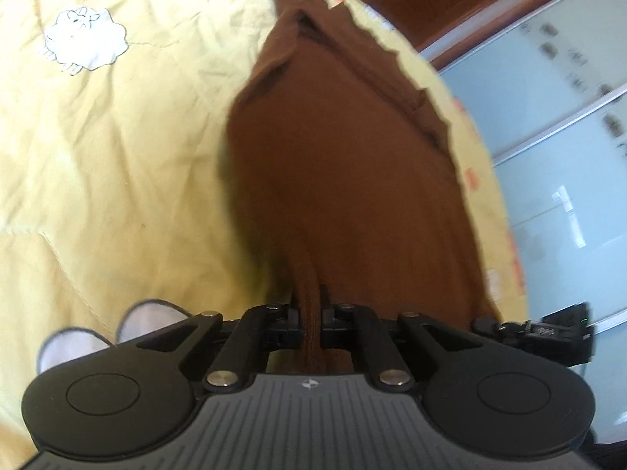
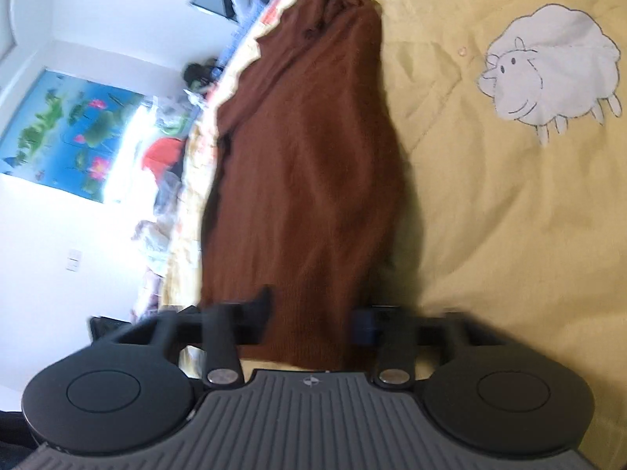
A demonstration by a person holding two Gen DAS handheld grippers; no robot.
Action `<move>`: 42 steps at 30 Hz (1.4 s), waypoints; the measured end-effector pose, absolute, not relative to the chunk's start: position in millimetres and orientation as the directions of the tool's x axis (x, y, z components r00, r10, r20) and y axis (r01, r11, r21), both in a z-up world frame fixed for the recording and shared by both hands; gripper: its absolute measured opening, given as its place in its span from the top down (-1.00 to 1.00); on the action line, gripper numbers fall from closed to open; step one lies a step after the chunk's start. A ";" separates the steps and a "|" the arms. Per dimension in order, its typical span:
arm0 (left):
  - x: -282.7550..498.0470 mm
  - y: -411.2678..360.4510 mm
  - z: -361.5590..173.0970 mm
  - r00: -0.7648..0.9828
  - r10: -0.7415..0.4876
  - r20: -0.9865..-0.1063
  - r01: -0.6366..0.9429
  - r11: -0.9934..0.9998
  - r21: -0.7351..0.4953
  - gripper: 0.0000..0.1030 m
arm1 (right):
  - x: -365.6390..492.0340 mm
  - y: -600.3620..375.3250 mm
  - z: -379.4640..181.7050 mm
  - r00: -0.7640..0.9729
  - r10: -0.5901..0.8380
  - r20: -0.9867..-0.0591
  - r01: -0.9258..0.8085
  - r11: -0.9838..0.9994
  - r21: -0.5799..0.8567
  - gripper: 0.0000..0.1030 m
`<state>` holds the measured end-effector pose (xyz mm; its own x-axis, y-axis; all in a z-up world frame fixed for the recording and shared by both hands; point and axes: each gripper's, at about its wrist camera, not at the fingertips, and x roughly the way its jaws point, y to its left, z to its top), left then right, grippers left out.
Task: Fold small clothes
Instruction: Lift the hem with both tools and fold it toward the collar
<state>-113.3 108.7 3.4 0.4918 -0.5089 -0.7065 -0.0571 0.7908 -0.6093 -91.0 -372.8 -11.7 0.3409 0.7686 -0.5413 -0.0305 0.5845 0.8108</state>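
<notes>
A brown knitted garment (image 1: 345,164) stretches away from me over a yellow bedspread (image 1: 117,156). My left gripper (image 1: 310,313) is shut on a bunched edge of it, the cloth pinched between the two fingers and lifted. In the right wrist view the same brown garment (image 2: 309,164) runs up the middle. My right gripper (image 2: 311,317) is open, its fingers standing wide on either side of the cloth's near end, which lies between them. The far end of the garment is crumpled near the bed's edge.
The yellow bedspread (image 2: 490,215) has white sheep pictures (image 1: 84,41) (image 2: 556,70). The bed's edge runs beside the garment. A pale cabinet front (image 1: 548,137) stands beyond it. A flower poster (image 2: 66,133) hangs on a white wall. Two slippered feet (image 1: 113,333) show low left.
</notes>
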 end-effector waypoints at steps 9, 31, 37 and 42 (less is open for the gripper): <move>-55.9 138.2 66.6 0.658 -0.561 -0.503 0.070 0.710 -0.700 0.91 | -44.5 -368.9 30.4 0.446 0.806 -0.388 -0.168 0.502 0.849 0.74; 250.8 153.4 59.1 0.784 -0.315 -0.535 -0.196 0.692 -0.695 -0.65 | 286.3 -381.7 -13.9 0.768 0.576 -0.281 0.026 0.410 0.911 -0.82; 168.1 182.7 72.9 0.807 -0.218 -0.549 -0.230 0.740 -0.632 -0.79 | 213.7 -392.8 -5.3 0.735 0.590 -0.335 -0.035 0.526 0.850 -0.86; 97.5 181.1 34.2 0.773 -0.268 -0.575 -0.285 0.663 -0.692 -0.79 | 148.1 -391.9 -7.2 0.695 0.516 -0.500 0.025 0.679 0.734 -0.84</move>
<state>97.5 181.1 34.2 0.7732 -0.2677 -0.5749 -0.2852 0.6629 -0.6923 148.1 -391.9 -7.2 0.6955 0.5156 -0.5004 0.0246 0.6789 0.7338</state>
